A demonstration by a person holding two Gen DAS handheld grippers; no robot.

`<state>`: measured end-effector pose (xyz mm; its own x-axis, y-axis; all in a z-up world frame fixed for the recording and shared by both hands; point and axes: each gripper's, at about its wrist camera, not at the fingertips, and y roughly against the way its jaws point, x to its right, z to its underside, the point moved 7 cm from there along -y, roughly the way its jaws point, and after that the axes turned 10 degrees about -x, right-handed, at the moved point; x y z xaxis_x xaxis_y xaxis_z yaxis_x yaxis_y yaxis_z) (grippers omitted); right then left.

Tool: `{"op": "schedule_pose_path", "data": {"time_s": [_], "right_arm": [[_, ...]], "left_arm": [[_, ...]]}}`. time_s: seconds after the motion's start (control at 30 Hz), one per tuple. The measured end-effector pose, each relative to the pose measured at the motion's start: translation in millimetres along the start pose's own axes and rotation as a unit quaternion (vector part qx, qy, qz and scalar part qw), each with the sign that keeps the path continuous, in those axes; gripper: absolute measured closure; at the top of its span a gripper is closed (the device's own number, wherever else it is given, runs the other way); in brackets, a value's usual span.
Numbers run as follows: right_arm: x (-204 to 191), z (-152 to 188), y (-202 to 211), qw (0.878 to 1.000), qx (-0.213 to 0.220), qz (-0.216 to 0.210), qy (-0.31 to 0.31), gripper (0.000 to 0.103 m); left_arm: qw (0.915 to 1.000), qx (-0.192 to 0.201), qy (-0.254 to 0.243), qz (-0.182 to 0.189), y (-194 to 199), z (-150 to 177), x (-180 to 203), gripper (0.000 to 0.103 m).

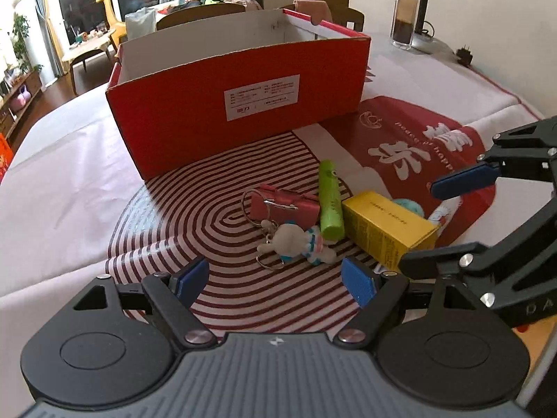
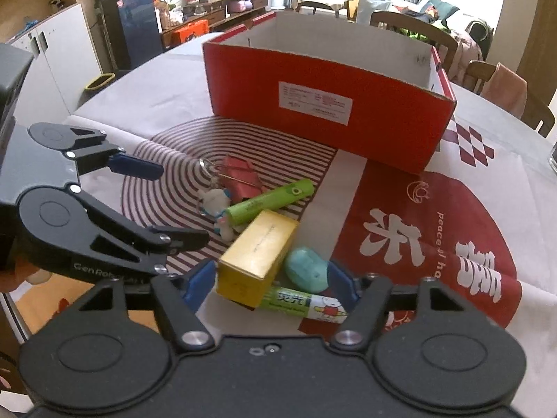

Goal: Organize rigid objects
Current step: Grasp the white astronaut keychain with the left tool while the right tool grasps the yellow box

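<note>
An open red cardboard box [image 1: 243, 104] [image 2: 327, 104] stands on the table behind a small pile. The pile holds a red binder clip [image 1: 285, 205] [image 2: 240, 174], a white rabbit keychain [image 1: 296, 244] [image 2: 216, 202], a green tube [image 1: 330, 205] [image 2: 271, 202], a yellow carton [image 1: 386, 230] [image 2: 257, 257], a teal oval case [image 2: 306, 270] and a green-white tube [image 2: 306, 304]. My left gripper [image 1: 278, 280] is open just in front of the keychain. My right gripper [image 2: 271, 282] is open, its fingers on either side of the yellow carton and the teal case.
A patterned red and white cloth [image 1: 417, 146] covers the table. A glass jar [image 1: 405, 19] and a lamp base [image 1: 426, 35] stand at the far right corner. Chairs [image 2: 417, 31] and room furniture lie beyond the table.
</note>
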<state>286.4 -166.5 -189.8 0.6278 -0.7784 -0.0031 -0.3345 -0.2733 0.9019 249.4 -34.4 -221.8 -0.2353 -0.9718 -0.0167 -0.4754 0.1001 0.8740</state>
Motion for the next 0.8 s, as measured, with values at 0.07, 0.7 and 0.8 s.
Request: {"op": "schedule_pose_path", "data": {"time_s": [0.07,0.7,0.8], "right_arm": [[2.4,-0.2,-2.0,1.000,-0.002,-0.005,-0.003,0.042],[17.8,-12.3,-14.6,0.996,-0.031,-0.057,-0.061,0.047],[19.8,-15.4,-16.6,0.995,-0.033,-0.057,-0.073,0.047]], "left_arm": [[1.0000,0.000,0.001,-0.002,-3.7,-2.0,-0.1,0.020],[0.9973,0.017,-0.066,-0.027,-26.7,-12.0,25.6,0.020],[0.9974,0.018,-0.064,-0.026,-27.1,-13.2,25.7,0.025]]}}
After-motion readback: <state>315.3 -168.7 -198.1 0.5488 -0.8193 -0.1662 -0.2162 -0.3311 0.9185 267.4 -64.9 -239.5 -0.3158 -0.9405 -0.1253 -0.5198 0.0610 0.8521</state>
